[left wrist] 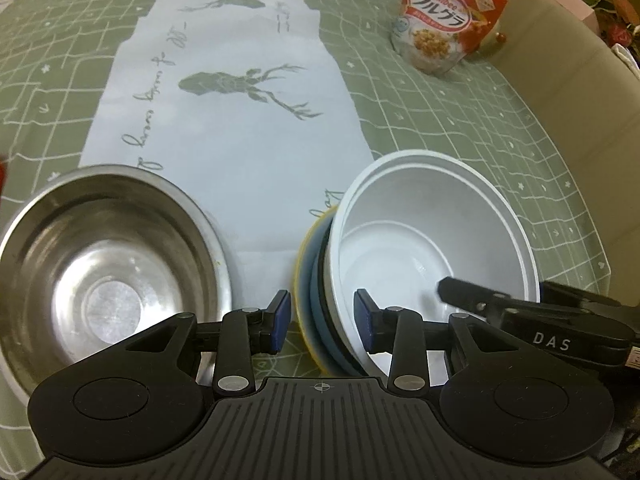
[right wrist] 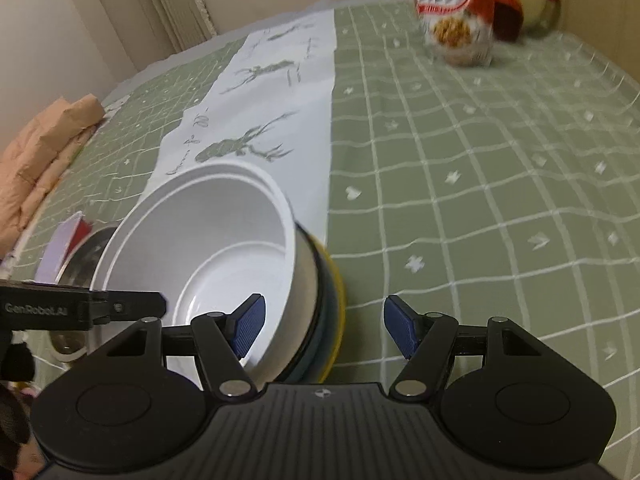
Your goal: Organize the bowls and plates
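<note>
A white bowl point(left wrist: 436, 240) sits nested in a stack of dishes with a blue rim point(left wrist: 316, 304) and a yellow rim point(left wrist: 300, 264). My left gripper point(left wrist: 322, 318) is open, its jaws straddling the stack's left rims. A steel bowl point(left wrist: 108, 264) stands to the left. In the right wrist view the white bowl point(right wrist: 224, 240) and the yellow rim point(right wrist: 338, 300) show. My right gripper point(right wrist: 324, 326) is open, its jaws straddling the stack's right edge. The right gripper's finger point(left wrist: 472, 296) reaches into the bowl in the left view.
A red cereal bag point(left wrist: 444, 28) stands at the far right of the green checked tablecloth point(left wrist: 460, 120). A white runner with deer prints point(left wrist: 224, 120) lies down the middle. A crumpled paper bag point(right wrist: 44, 148) lies at the left table edge.
</note>
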Demonstrator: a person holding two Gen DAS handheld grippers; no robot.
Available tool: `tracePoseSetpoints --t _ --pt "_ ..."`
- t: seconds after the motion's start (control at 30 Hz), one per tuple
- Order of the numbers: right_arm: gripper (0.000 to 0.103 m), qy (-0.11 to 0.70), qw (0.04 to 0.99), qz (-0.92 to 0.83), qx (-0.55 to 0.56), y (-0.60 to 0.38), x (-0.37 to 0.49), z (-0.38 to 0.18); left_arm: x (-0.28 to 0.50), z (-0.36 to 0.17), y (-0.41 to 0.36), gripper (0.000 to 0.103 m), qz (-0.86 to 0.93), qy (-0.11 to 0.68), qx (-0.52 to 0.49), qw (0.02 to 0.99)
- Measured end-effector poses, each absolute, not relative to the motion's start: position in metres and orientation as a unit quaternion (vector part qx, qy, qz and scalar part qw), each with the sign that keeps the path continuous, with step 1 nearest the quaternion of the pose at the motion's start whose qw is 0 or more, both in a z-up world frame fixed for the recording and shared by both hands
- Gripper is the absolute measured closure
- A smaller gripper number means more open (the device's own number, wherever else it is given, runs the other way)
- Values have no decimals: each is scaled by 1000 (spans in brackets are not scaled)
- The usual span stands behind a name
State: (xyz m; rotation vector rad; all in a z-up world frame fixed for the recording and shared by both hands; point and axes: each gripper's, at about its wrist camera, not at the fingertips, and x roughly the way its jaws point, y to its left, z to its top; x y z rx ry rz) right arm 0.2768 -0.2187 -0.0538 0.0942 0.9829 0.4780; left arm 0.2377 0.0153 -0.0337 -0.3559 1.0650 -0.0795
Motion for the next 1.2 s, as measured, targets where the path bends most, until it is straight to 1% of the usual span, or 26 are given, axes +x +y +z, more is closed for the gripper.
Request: tracePoseSetpoints --t 0.37,0.73,0.9,1.07,1.2 --pt "36 550 766 281 178 -219 297 -95 245 -50 15 61 -49 523 -197 828" --pt "35 549 763 288 184 -216 302 -98 253 -54 17 60 -49 534 -209 818" --pt "34 554 762 275 190 -216 301 -96 254 -57 33 60 -64 545 -249 798" --pt "33 561 760 278 172 -206 292 -91 245 -51 34 58 -61 551 -232 799" --pt "33 577 743 287 180 -204 287 -93 237 -46 36 56 -59 553 -228 799"
